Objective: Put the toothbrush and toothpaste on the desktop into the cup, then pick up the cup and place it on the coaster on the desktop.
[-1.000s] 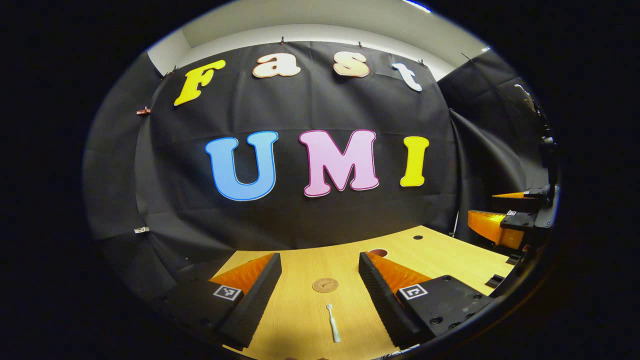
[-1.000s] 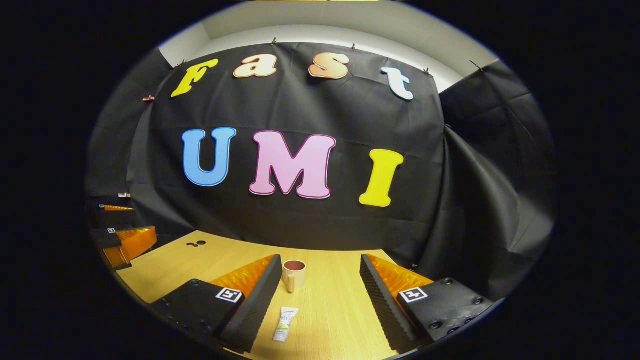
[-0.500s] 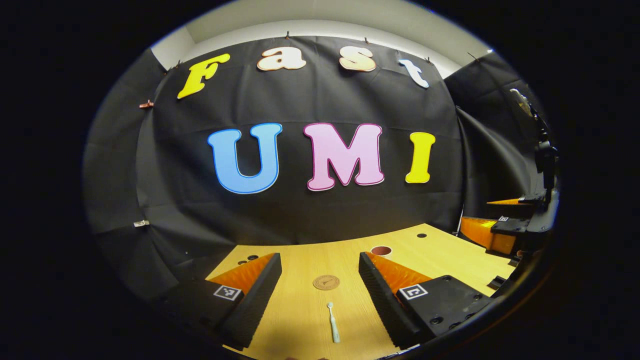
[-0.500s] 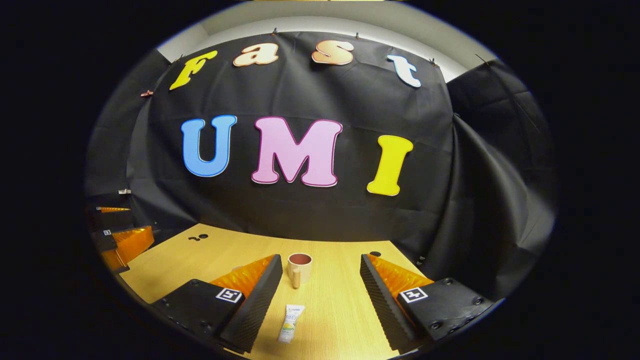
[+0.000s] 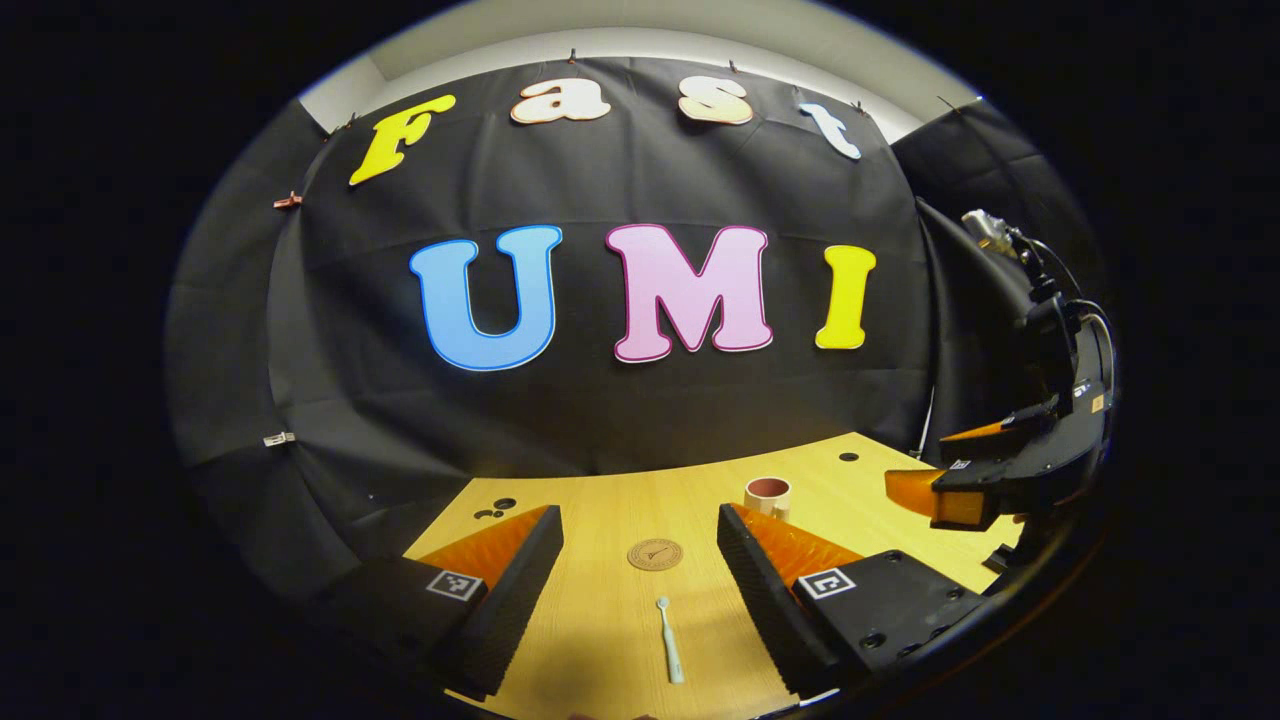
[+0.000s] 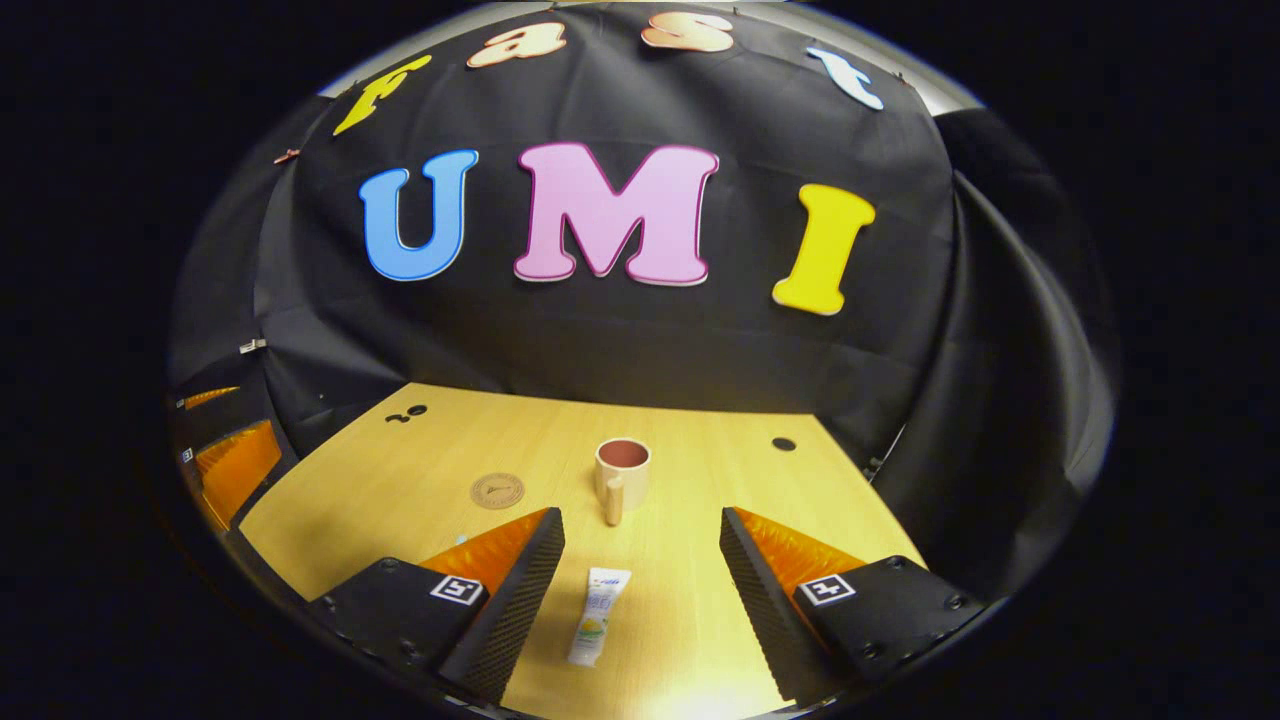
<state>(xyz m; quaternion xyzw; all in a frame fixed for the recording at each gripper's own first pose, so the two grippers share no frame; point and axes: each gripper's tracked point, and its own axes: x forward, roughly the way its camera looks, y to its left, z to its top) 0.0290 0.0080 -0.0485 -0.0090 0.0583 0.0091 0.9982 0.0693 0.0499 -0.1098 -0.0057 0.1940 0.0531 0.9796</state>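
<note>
A: Where does the left gripper (image 5: 640,560) stand?

B: Its jaws are spread wide and hold nothing. In the left gripper view the white toothbrush (image 5: 668,640) lies flat on the wooden desktop (image 5: 600,620) between the two fingers, touching neither, head pointing away from the camera.

A: And relative to the coaster?

B: The round brown coaster (image 5: 655,554) lies just beyond the brush head, apart from it. The cup (image 5: 768,495) stands upright beyond the coaster and to its right, partly behind the tip of the right-hand finger.

A: The right gripper (image 6: 640,565)?

B: Also spread wide, empty. In the right gripper view the toothpaste (image 6: 598,630) tube lies flat between its fingers, nearer the left one; I cannot tell whether it touches that finger. In that view the cup stands beyond the tube, upright, handle turned toward the camera, inside dark red. The coaster lies to the cup's left, well apart from it.

A: Does either gripper see the other?

B: Yes. The left gripper view has the right gripper at its right edge, to the right of the cup, raised above the desktop. The right gripper view has the left gripper's fingers at its left edge, left of the coaster.

A: Anything in the cup?

B: Nothing that I can see.
</note>
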